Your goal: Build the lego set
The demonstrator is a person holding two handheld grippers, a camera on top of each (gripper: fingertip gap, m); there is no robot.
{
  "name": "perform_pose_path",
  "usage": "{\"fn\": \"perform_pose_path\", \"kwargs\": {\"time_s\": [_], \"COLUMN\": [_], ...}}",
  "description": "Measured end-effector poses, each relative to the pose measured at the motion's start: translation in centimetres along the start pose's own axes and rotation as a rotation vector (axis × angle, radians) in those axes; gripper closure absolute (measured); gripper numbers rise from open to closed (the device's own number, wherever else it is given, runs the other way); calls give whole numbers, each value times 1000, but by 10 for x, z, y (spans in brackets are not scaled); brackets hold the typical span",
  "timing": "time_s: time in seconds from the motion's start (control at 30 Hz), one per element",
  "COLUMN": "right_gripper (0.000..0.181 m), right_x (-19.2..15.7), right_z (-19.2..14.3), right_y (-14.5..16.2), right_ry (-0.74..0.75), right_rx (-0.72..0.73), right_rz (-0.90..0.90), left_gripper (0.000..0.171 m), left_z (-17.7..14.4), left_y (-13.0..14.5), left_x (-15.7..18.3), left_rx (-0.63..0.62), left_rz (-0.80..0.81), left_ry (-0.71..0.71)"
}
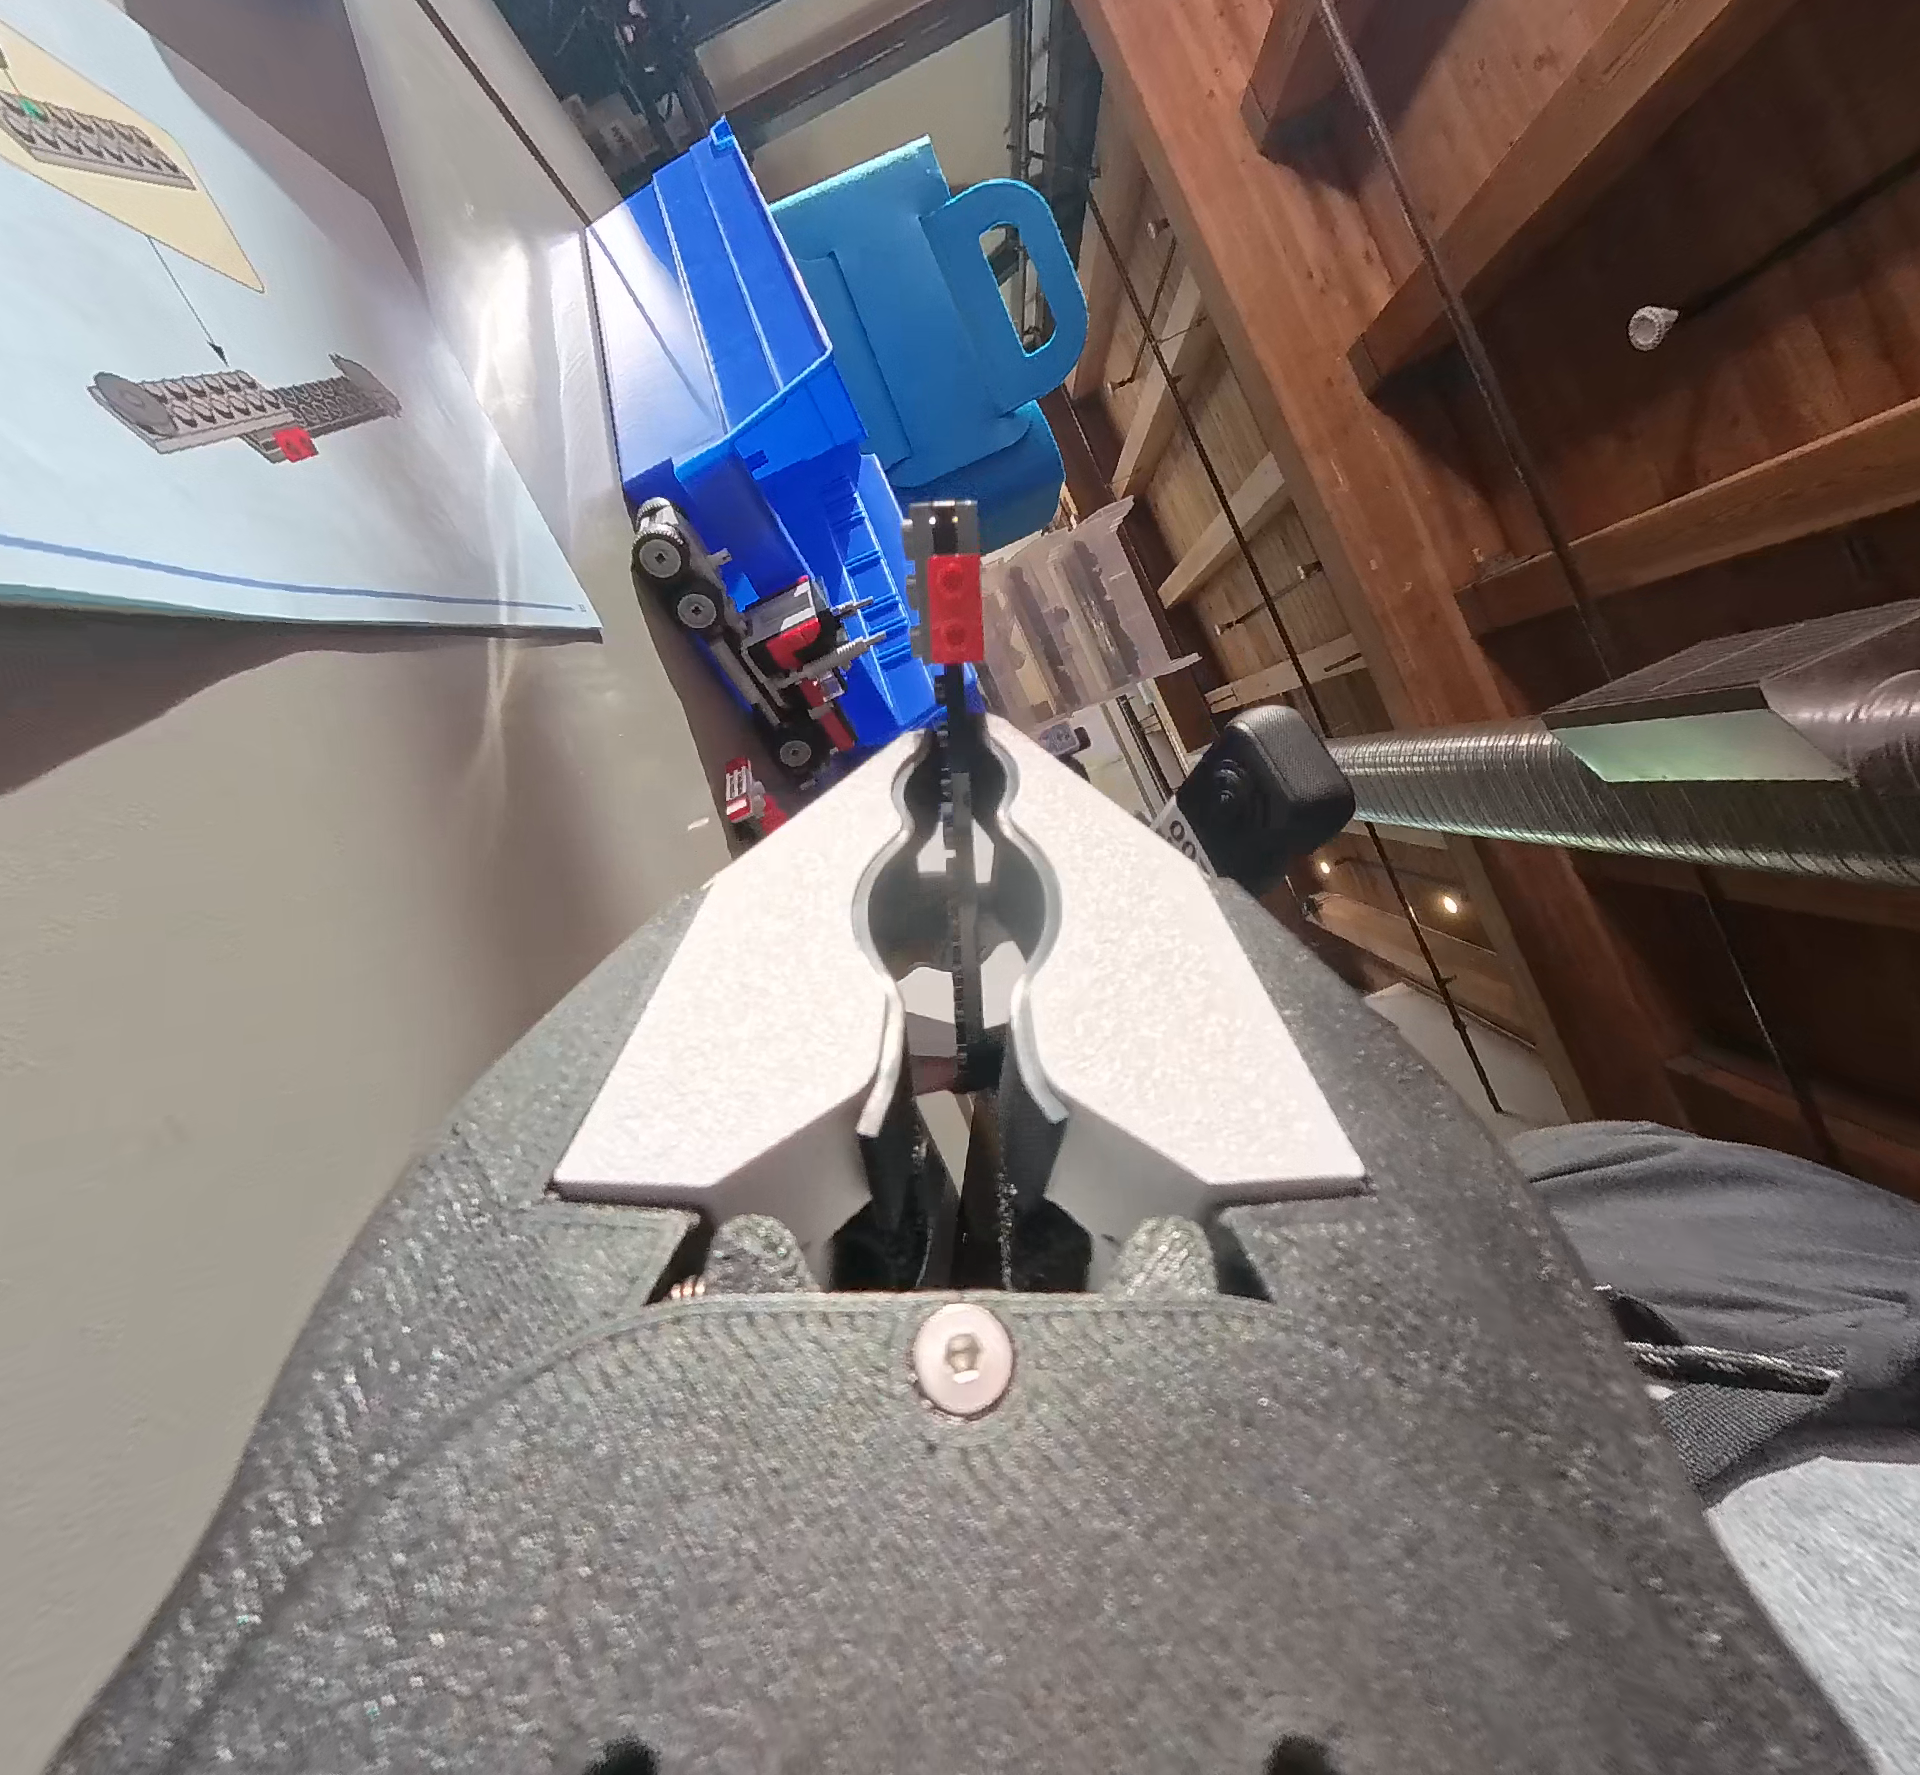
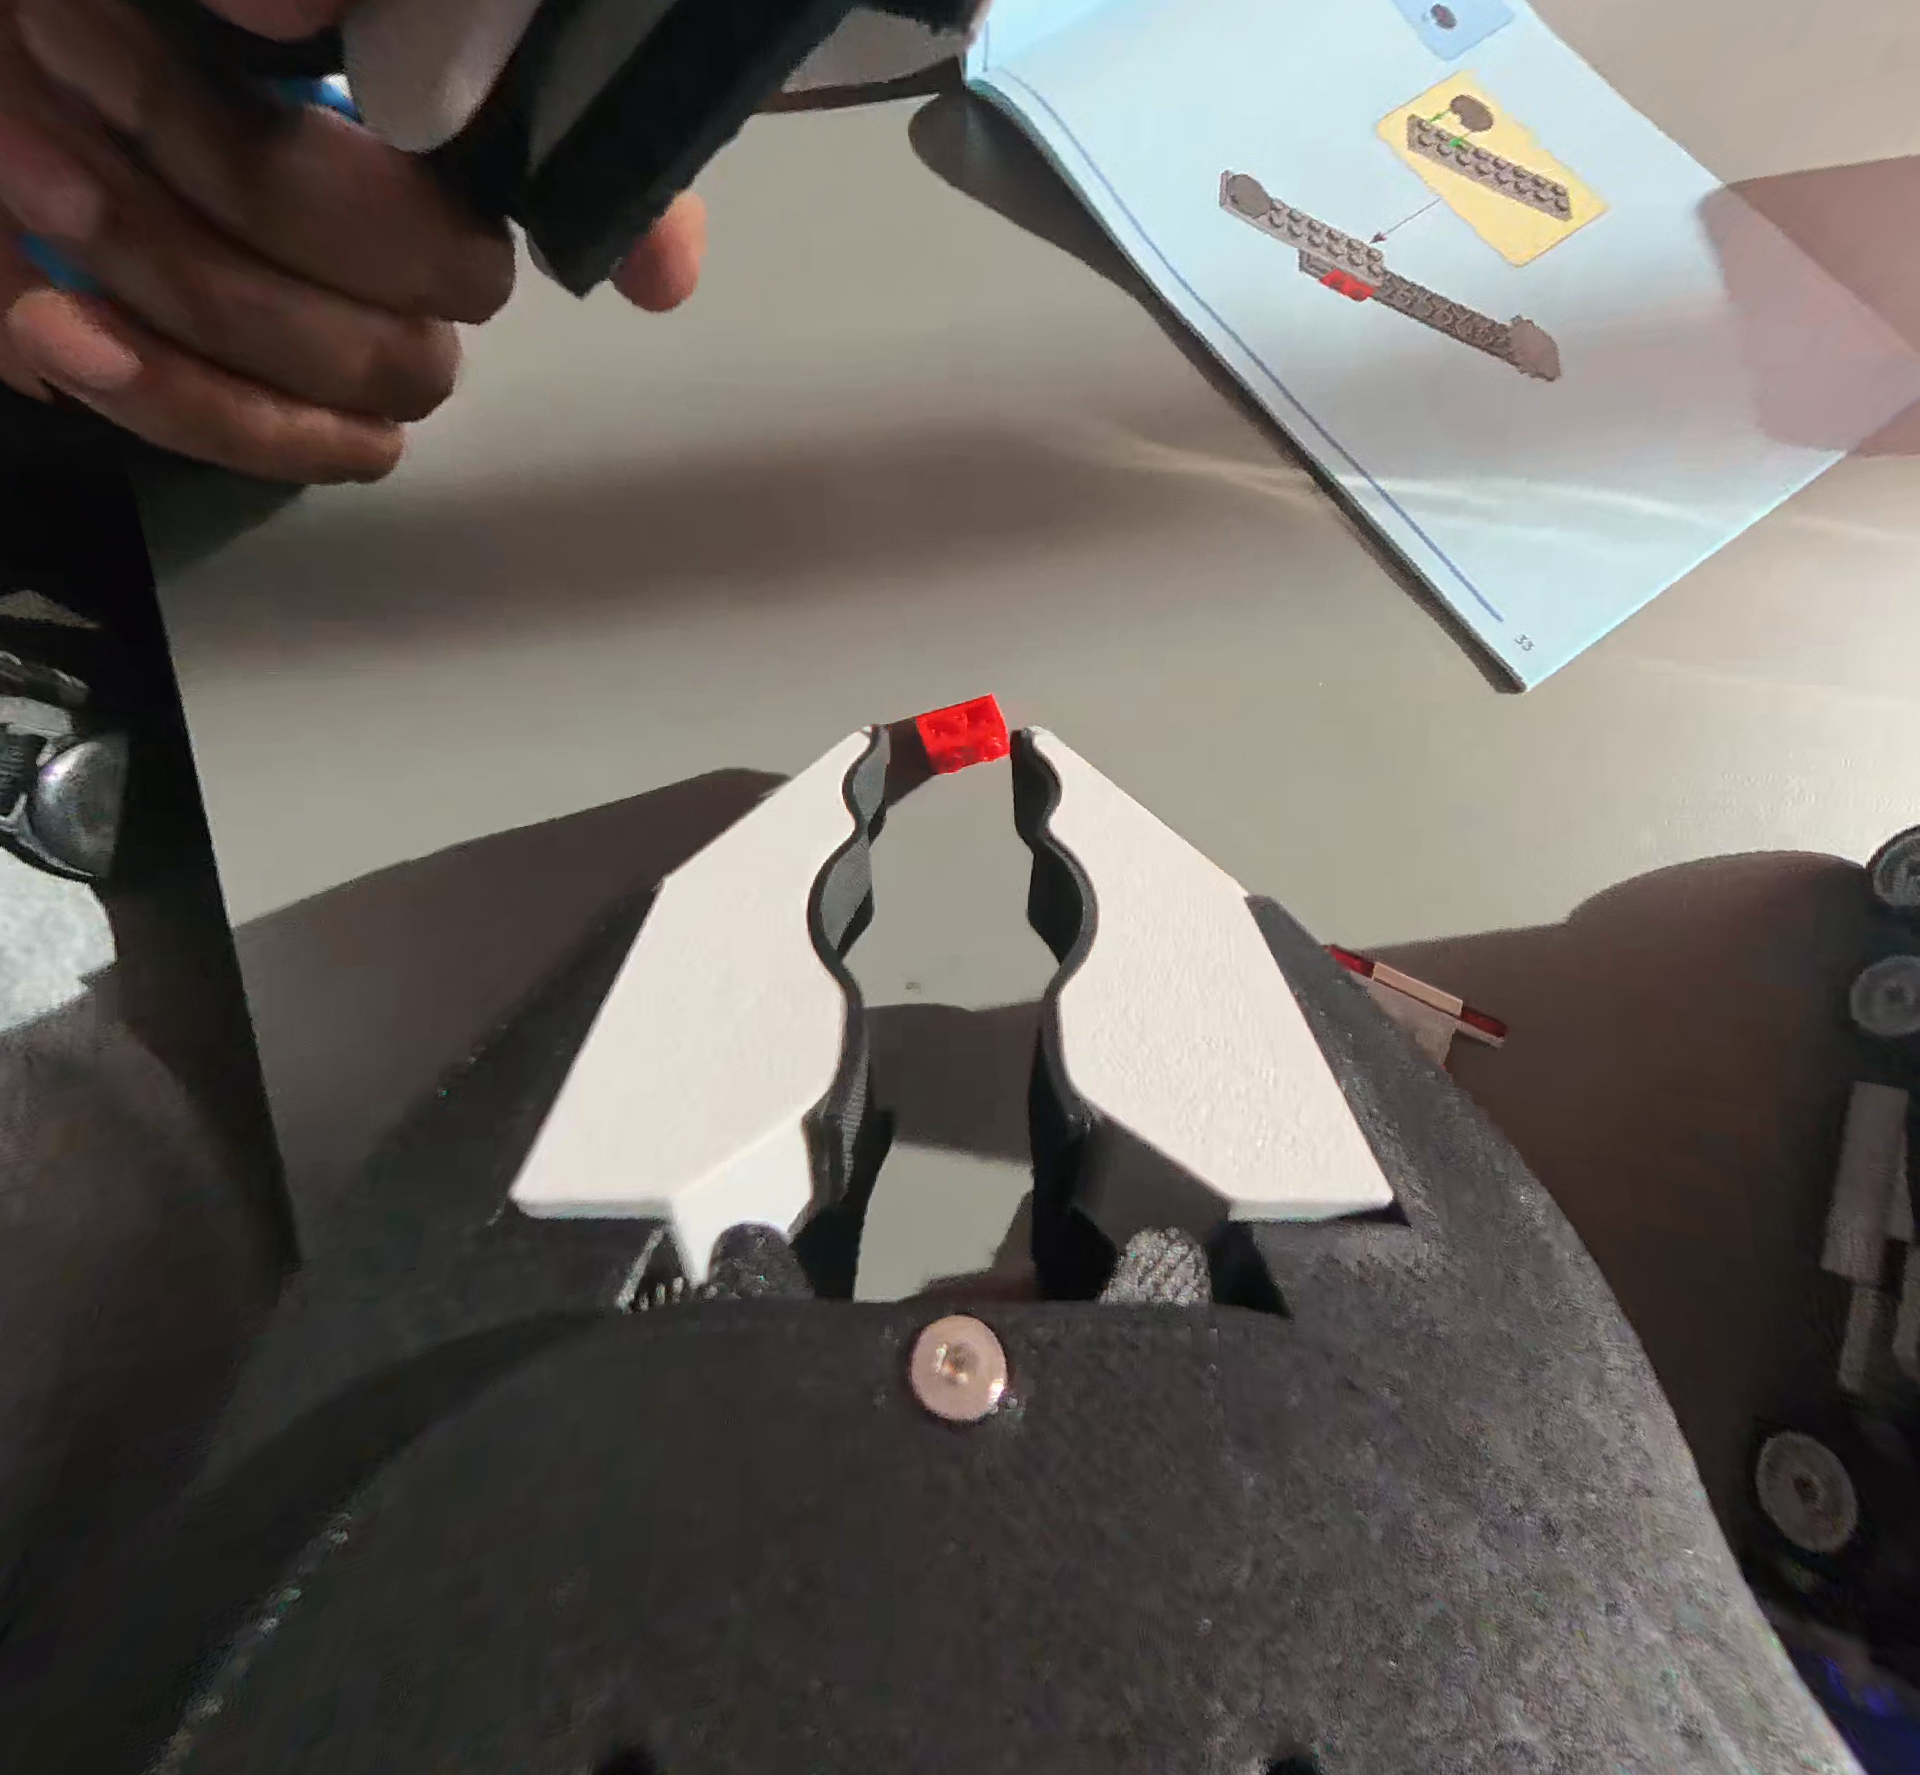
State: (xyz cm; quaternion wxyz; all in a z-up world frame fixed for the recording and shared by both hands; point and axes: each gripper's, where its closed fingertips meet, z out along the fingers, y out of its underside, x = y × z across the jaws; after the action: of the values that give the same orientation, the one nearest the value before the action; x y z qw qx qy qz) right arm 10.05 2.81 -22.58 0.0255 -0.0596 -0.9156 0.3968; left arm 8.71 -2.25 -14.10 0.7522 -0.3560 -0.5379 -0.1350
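Observation:
My left gripper [image 1: 961, 738] is shut on a long thin strip of black and grey plates [image 1: 961, 852]. The strip sticks out past the fingertips, with a red brick [image 1: 954, 605] and a grey piece at its far end. My right gripper [image 2: 954, 740] is open, low over the grey table [image 2: 935, 499]. A loose red 2x2 brick [image 2: 964, 734] lies on the table between its fingertips, with a small gap on each side. A hand [image 2: 239, 271] holds the left gripper at the upper left of the right wrist view.
The open instruction booklet [image 2: 1403, 271] lies on the table; it also shows in the left wrist view [image 1: 208, 323]. A part-built lego truck [image 1: 753, 645] stands by blue bins [image 1: 748, 354]. A small red and white piece [image 2: 1423, 998] lies by my right gripper.

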Motion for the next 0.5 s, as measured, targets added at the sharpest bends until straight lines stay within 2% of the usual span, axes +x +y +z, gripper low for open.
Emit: {"fn": "perform_pose_path", "kwargs": {"time_s": [0.17, 0.33, 0.5], "right_gripper": [156, 162, 162], "right_x": [2, 9, 17], "right_z": [6, 5, -18], "right_y": [4, -1, -43], "right_ry": [-27, -29, -40], "right_rx": [-47, -33, 134], "right_rz": [-34, -20, 16], "left_gripper": [167, 167, 166], "left_z": [3, 2, 5], "left_y": [10, 12, 17], "left_x": [-2, -3, 4], "left_rx": [-55, -75, -88], "left_rz": [-10, -95, -228], "left_ry": [-18, 11, 98]}}
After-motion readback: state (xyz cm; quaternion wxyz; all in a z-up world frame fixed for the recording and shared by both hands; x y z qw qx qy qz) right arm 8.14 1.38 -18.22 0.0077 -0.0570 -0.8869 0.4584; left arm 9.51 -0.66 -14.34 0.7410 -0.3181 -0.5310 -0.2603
